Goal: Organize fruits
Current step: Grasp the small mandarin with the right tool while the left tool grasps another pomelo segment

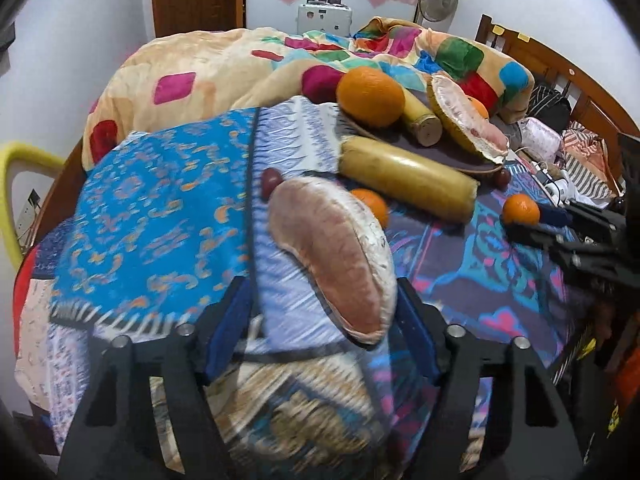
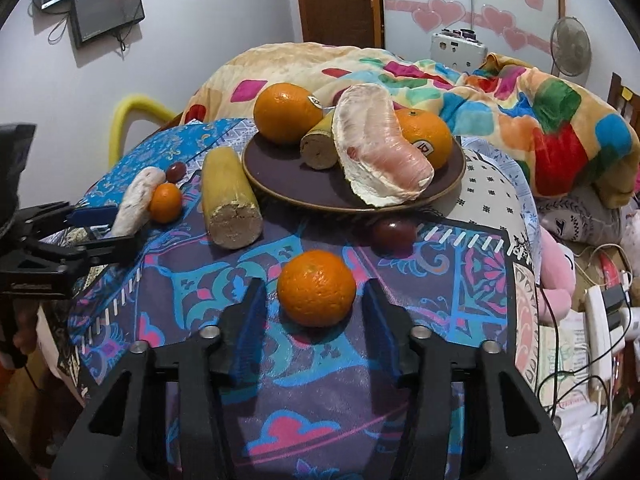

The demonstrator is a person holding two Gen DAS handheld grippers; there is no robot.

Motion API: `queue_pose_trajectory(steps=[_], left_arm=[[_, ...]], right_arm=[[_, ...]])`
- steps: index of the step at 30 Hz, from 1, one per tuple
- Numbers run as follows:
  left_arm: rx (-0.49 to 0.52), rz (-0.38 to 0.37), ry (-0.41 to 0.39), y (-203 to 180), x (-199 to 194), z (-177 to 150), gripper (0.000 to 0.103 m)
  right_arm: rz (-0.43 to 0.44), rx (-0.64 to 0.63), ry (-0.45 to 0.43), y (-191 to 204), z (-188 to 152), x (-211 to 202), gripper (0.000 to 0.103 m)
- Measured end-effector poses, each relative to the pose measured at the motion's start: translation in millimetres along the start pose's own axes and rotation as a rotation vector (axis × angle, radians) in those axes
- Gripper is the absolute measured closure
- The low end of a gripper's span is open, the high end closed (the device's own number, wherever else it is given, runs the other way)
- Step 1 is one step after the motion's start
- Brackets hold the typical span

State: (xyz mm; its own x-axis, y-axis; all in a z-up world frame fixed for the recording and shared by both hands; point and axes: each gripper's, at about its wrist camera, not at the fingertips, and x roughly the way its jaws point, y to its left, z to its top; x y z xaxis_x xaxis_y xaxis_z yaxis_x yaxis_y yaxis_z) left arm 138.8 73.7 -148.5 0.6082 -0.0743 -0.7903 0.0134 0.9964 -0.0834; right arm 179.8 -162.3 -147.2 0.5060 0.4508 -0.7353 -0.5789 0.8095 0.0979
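Observation:
A dark plate point(image 2: 280, 192) on the bed holds a big orange point(image 2: 286, 118), a sugarcane piece point(image 2: 320, 146), a wrapped pomelo wedge point(image 2: 380, 148) and another orange point(image 2: 430, 136). My left gripper point(image 1: 320, 320) is open around a second pomelo wedge point(image 1: 336, 256) lying on the cloth; it also shows in the right wrist view point(image 2: 136, 200). My right gripper point(image 2: 316, 324) is open around a small orange point(image 2: 316, 288) on the cloth. A long sugarcane piece point(image 2: 228, 200), another small orange point(image 2: 166, 202) and two dark red fruits point(image 2: 394, 232) point(image 2: 176, 172) lie loose.
A bunched colourful blanket point(image 2: 520, 108) lies behind the plate. A wooden headboard point(image 1: 560, 72) and clutter with a power strip point(image 2: 600, 320) and cables are at the right. A yellow chair point(image 1: 16, 184) stands left of the bed.

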Motion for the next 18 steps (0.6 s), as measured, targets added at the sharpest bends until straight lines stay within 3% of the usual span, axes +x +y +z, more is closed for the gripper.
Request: queue_pose_trajectory(steps=[1,8,12,18], left_arm=[[-0.005,0.01,0.004,4,-2,-2,0.033],[-0.003,-0.003,0.034,16,-7,-7,0.037],[0.009,-0.041,0.051,6,1,1,0.037],[0.01,-0.014,0.032,2,12,21,0.043]], right_arm=[[0.003,0.005,-0.001,-1,0,0,0.067],[0.011,0.005,-0.012,0,-3,-2,0.068],[0.015,0.0,-0.011,1,-4,-4,0.068],[0.012,-0.023,-0.015,1,-8,-7,0.068]])
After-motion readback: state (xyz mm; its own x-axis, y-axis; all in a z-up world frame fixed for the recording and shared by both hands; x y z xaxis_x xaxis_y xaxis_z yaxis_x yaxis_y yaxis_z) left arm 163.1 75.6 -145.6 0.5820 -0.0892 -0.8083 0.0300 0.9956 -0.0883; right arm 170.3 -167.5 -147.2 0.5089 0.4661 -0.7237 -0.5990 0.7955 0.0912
